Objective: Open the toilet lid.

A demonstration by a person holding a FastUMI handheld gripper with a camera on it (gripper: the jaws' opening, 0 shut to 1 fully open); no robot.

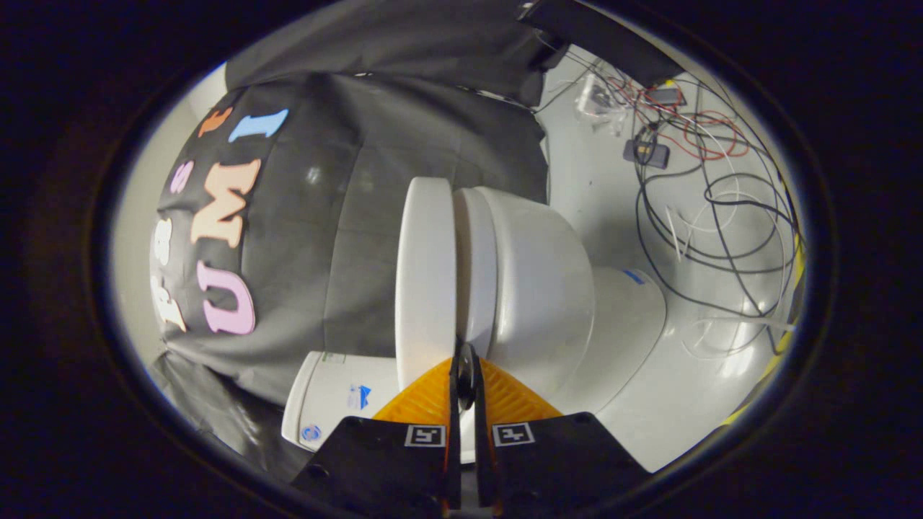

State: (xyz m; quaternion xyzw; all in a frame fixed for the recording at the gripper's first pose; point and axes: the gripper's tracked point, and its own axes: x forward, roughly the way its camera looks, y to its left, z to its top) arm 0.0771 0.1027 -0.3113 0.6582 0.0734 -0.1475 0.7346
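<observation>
The view is rolled on its side, so the white toilet lies sideways ahead of me. Its lid is a flat white disc resting against the seat and bowl, with only a thin dark seam between them. The tank shows beside the left finger. My gripper is shut, the two fingers pressed close with just a narrow slit between them. The tips sit right at the seam where the lid's edge meets the seat rim. I cannot tell whether they touch the lid. Nothing is clamped between them.
The toilet's base stands on a glossy white floor. Loose black, white and red cables and small boxes lie on the floor beyond the bowl. Black cloth hangs close behind the lid.
</observation>
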